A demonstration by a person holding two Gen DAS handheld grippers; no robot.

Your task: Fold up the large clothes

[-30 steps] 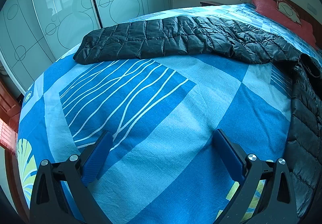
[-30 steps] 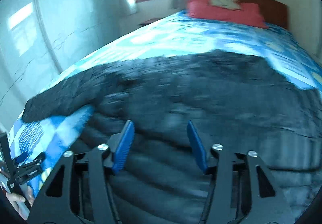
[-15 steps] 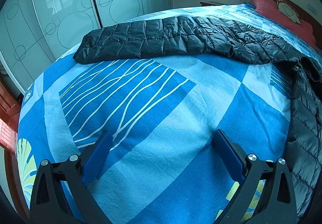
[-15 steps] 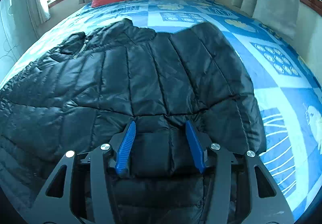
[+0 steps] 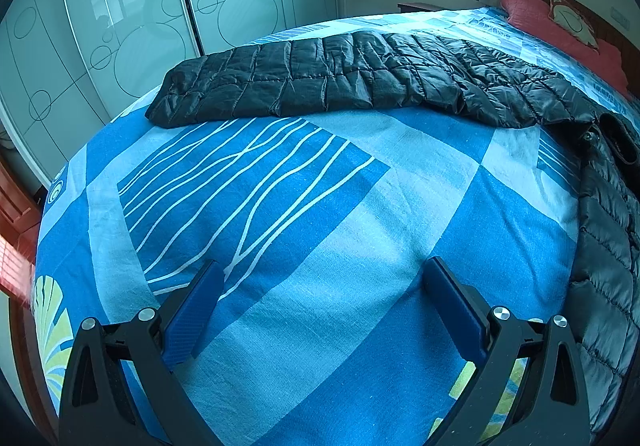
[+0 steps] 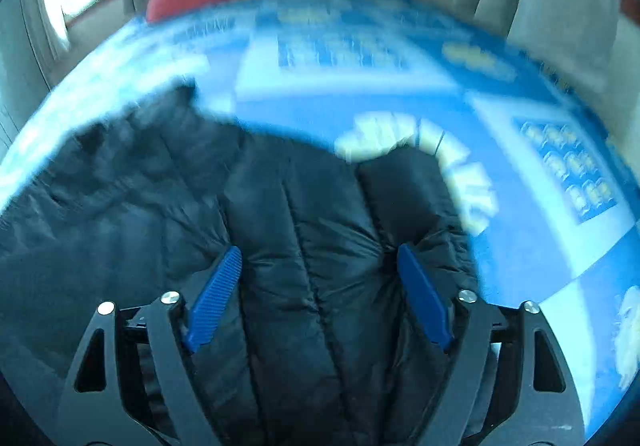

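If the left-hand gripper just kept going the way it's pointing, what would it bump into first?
Most likely the blue patterned bedsheet right in front of the open left gripper. The black puffer jacket lies farther off, though depth is hard to judge.

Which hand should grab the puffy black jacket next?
Probably the right. The right gripper has just opened wide directly over the black jacket, padding between its jaws. The left gripper hangs open over bare blue bedsheet, jacket off to its side.
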